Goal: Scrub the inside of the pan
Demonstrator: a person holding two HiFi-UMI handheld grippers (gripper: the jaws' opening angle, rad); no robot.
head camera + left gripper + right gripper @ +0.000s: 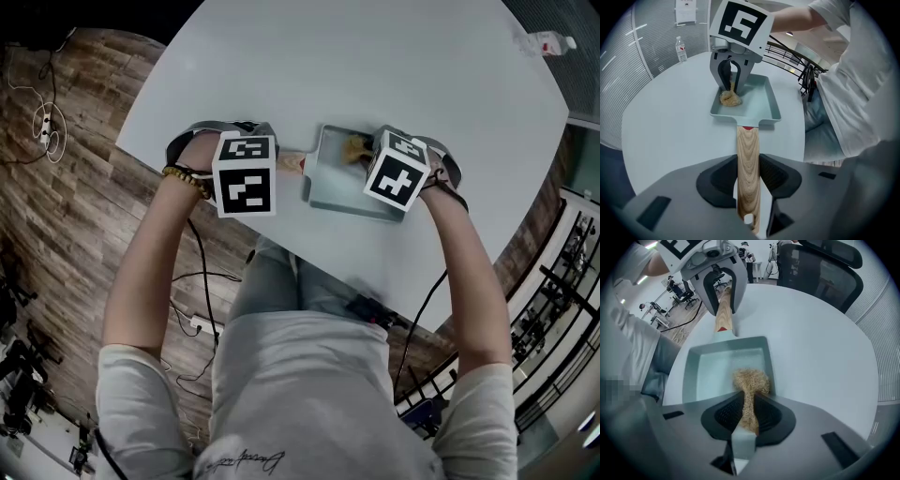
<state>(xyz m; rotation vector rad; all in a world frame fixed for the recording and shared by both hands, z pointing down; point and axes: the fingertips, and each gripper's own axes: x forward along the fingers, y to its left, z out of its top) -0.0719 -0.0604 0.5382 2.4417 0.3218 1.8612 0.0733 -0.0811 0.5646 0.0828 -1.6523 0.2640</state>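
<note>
– Pale round bench (281, 75) over a wood-plank floor (56, 216): where does the work sit on it?

– Rectangular pan (333, 192): flat on the bench, near the edge in front of the person. Its wooden handle (748, 154) points toward the left gripper (748, 176).

– State of the left gripper?

– Its fingers (777, 176) are clamped on the handle, one pad on each side, close to the free end. The handle runs straight out between them.

– And the right gripper (747, 416)?

– Its fingers (723, 416) are pinched tight on the narrow neck of a tan fibre scrubber (751, 380). The bushy end protrudes and rests on the pan floor, just inside the wall farthest from the handle.

– How should the step in hand be done?

– Judged from this position, it is a scrubbing stroke.
1. Hold the handle firmly so the pan neither slides nor pivots on the smooth bench.
2. Press down only enough to splay the fibres.
3. Draw the scrubber along the floor toward the handle end in overlapping passes, then work the corners and walls.

– Risks?

– The scrubber is gripped by a slender neck, so a hard sideways drag may pull it out. The finger housing sits close to the rim, so angle it to clear the wall. No residue is visible, so the share of the floor already clean cannot be told.
</note>
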